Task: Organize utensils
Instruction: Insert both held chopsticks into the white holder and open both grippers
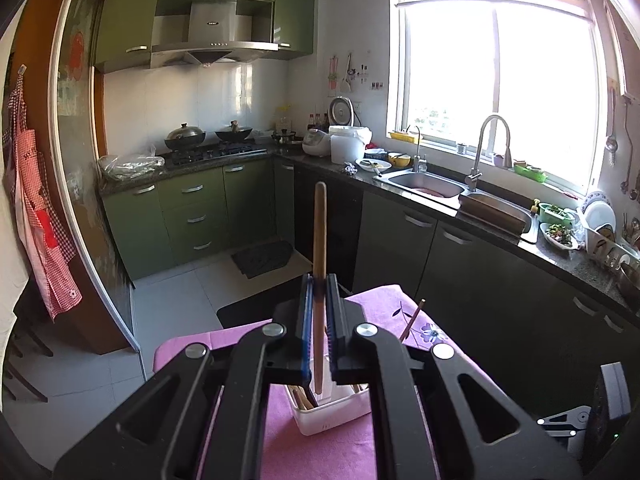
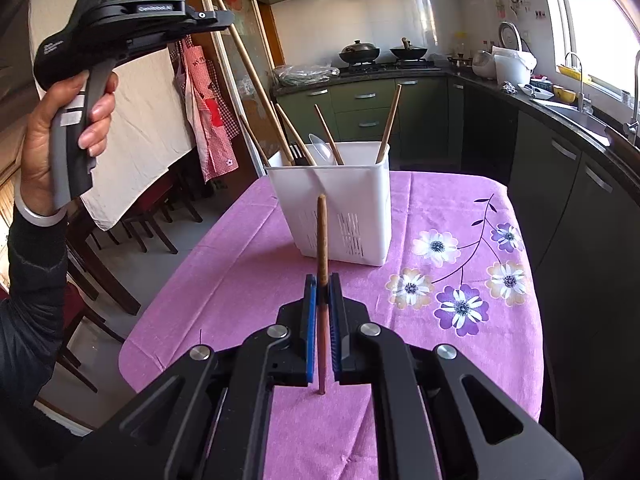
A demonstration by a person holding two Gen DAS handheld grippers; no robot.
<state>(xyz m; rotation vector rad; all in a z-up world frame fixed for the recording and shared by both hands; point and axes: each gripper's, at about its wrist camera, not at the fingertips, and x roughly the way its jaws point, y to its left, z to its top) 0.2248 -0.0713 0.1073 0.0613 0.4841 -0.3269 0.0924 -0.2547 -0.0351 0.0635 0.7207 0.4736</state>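
Purple tablecloth [image 2: 224, 280] carries white holder [image 2: 340, 208] ahead of right gripper [image 2: 323, 284], jaws clamped on brown chopstick [image 2: 322, 240]. Left gripper [image 1: 319, 284] above holder, gripping long chopstick [image 1: 319, 232] between jaws.

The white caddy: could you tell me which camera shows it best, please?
The right wrist view: the caddy stands whole on the cloth, utensils sticking out. The left wrist view shows only part of it, under the gripper.

- Green kitchen cabinets [image 1: 192, 208] beneath a steel range hood [image 1: 214, 40].
- Bright window [image 1: 496, 84] above a steel sink [image 1: 424, 186].
- Pale tiled floor [image 1: 176, 300].
- Purple flowered cloth covers the desk [image 2: 440, 208].
- Red checked apron [image 1: 40, 216] hanging at left.
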